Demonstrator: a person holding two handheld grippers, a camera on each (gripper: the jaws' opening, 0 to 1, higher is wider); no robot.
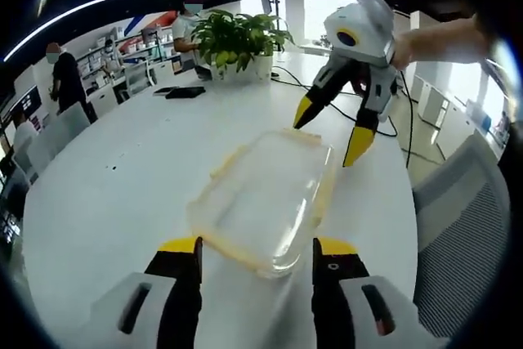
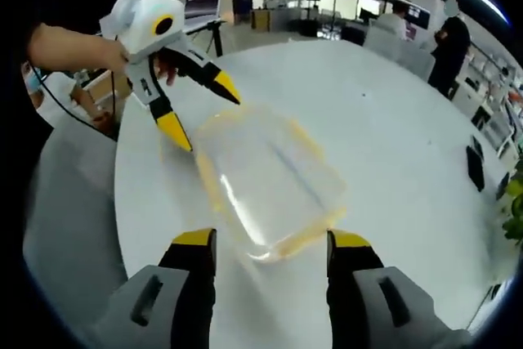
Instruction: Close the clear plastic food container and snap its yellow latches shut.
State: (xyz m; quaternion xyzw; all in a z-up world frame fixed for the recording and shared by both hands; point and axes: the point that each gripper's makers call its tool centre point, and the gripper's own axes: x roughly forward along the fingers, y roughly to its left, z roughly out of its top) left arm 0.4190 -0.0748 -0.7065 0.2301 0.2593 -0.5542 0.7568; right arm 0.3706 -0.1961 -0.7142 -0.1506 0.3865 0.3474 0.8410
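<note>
A clear plastic food container with a yellow rim lies on the white round table, its lid resting on it. My left gripper is open, its yellow-tipped jaws on either side of the container's near end. At the far end my right gripper hovers open just above the container's far corner. In the right gripper view the same container lies ahead of my open right gripper, and the left gripper stands open over the opposite end, held by a hand.
A potted plant and a dark flat object sit at the table's far side, with black cables to the right. A grey mesh chair stands beside the table. People stand by desks in the background.
</note>
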